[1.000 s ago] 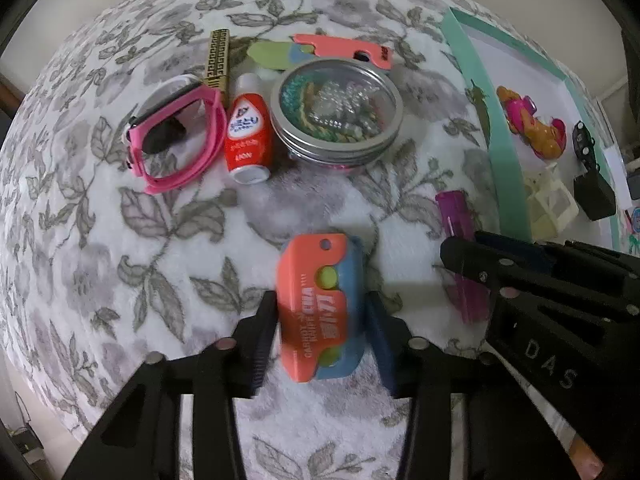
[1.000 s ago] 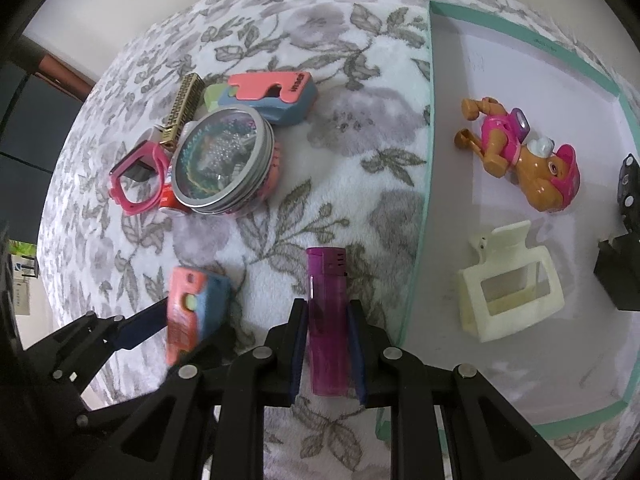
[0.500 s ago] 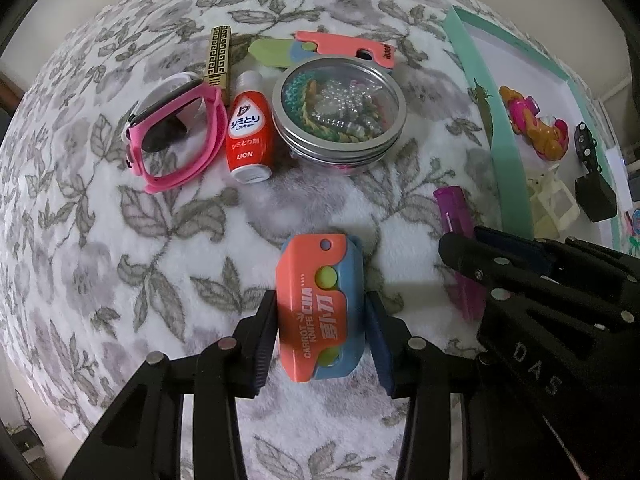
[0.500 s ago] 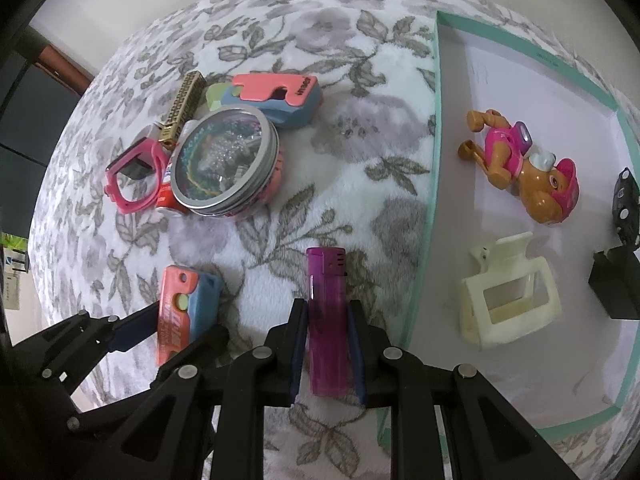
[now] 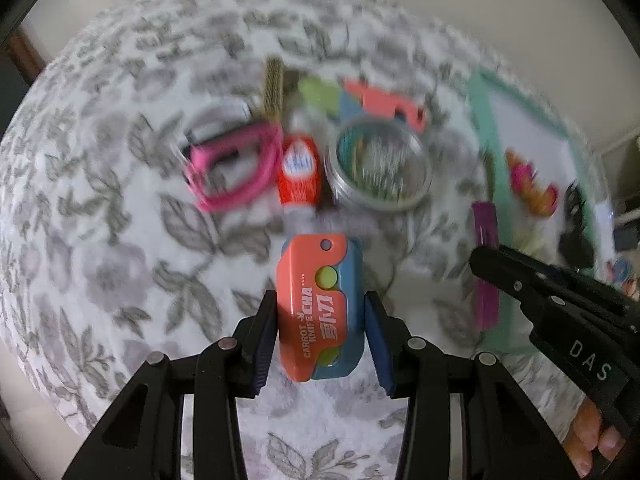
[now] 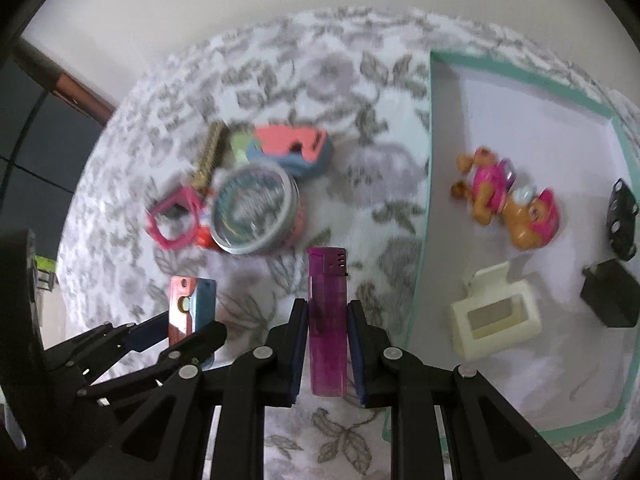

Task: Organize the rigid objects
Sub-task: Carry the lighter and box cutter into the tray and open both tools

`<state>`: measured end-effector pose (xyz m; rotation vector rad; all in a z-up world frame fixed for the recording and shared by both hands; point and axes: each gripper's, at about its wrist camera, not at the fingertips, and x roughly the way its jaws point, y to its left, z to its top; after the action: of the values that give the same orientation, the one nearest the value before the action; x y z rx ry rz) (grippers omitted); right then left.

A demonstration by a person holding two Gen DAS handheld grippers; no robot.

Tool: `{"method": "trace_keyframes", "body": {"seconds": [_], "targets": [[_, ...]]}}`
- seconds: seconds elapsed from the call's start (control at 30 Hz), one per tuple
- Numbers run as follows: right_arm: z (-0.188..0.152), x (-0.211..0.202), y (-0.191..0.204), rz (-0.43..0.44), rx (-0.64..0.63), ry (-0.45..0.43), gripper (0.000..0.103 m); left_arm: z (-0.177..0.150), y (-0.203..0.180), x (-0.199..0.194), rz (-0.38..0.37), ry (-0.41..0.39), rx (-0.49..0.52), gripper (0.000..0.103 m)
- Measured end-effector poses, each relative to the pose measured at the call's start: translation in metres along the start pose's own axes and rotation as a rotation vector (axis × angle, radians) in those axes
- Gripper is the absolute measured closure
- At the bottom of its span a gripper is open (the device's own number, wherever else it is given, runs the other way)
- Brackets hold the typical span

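Note:
My left gripper (image 5: 321, 322) is shut on an orange and blue carrot knife toy (image 5: 320, 304), held lengthwise between the blue pads above the floral cloth. My right gripper (image 6: 327, 320) is shut on a translucent purple lighter (image 6: 327, 320), its metal head pointing away from me. The right view also shows the left gripper (image 6: 176, 330) and the carrot knife (image 6: 190, 308) at lower left. In the left view, the lighter (image 5: 485, 256) and the right gripper's black frame sit at right. The teal-rimmed white tray (image 6: 424, 216) lies to the right of both grippers.
On the cloth lie a round tin with a clear lid (image 5: 378, 164), a red bottle (image 5: 300, 176), a pink frame (image 5: 234, 172), a gold comb (image 5: 273, 84) and a second carrot knife (image 5: 380, 104). The tray holds a dog figure (image 6: 506, 200), a cream hair clip (image 6: 494, 316), a black block (image 6: 610, 298).
Both grippers have risen off the cloth with their objects; the scene looks farther and blurred. The left one has also shifted sideways, and the pile of objects sits lower in its view.

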<state>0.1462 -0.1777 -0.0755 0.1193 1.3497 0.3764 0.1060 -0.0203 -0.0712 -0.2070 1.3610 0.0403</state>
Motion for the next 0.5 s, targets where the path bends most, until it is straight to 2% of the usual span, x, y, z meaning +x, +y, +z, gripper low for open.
{"method": "trace_keyframes", "body": {"seconds": [0.27,0.43,0.5], "targets": [[0.012,-0.06,0.001,0.046,0.021,-0.166,0.082,0.017,0.019,-0.065,-0.051,-0.184,-0.029,0.059],[0.014,-0.104,-0.011,0.025,0.054,-0.287,0.082,0.029,0.009,-0.095,-0.086,-0.273,-0.035,0.059],[0.014,-0.12,-0.019,0.013,0.069,-0.332,0.082,0.036,-0.008,-0.101,-0.104,-0.298,-0.026,0.059]]}}
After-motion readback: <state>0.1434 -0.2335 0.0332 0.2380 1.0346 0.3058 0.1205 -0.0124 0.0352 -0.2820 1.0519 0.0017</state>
